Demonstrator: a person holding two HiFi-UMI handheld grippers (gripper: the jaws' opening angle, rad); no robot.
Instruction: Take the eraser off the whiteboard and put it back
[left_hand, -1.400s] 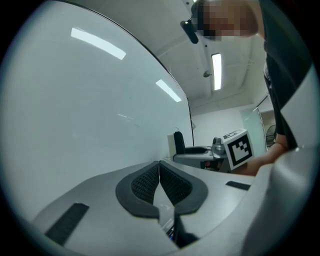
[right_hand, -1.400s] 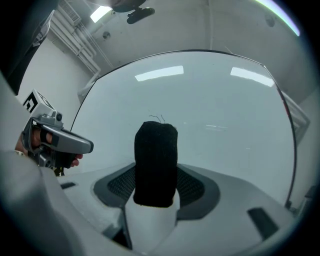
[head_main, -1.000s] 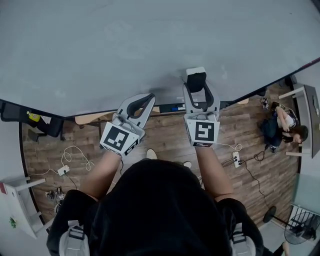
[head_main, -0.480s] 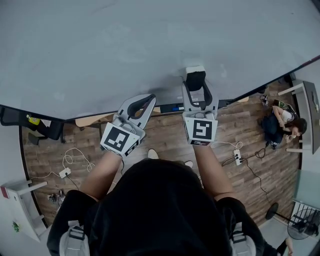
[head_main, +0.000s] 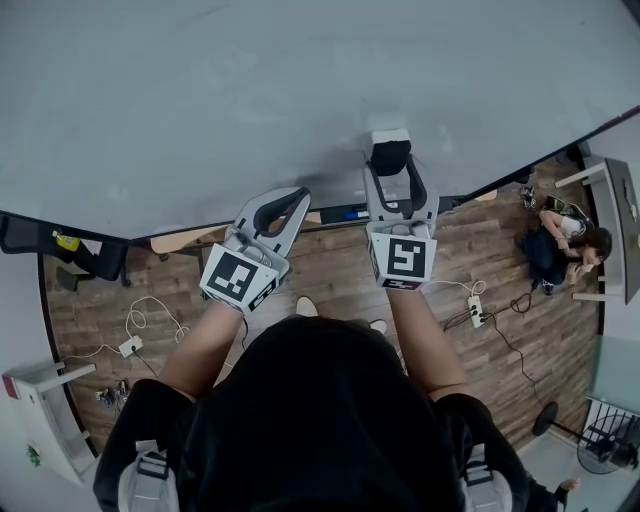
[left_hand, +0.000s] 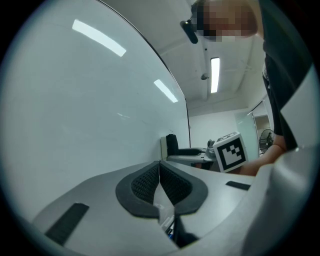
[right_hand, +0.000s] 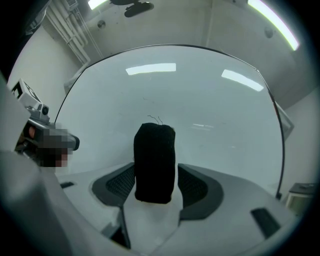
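Note:
The black eraser (head_main: 390, 157) clings to the whiteboard (head_main: 300, 90), its white back facing out. My right gripper (head_main: 392, 168) points level at the board with the eraser (right_hand: 155, 162) between its two pads. Its jaws have just been opening: a narrow gap shows on each side of the eraser, so the right gripper (right_hand: 156, 176) is open. To its left my left gripper (head_main: 298, 196) is held near the board's lower edge. In the left gripper view the left gripper (left_hand: 159, 167) is shut, pads touching, nothing in them.
A ledge with markers (head_main: 345, 214) runs along the whiteboard's lower edge. Below is wooden floor with cables and a power strip (head_main: 474, 318). A person (head_main: 565, 245) sits at the right beside a white table (head_main: 612, 230). A dark chair (head_main: 60, 245) stands at the left.
The right gripper's fingers have spread slightly away from the eraser, which stays on the board. Neither hand has moved noticeably.

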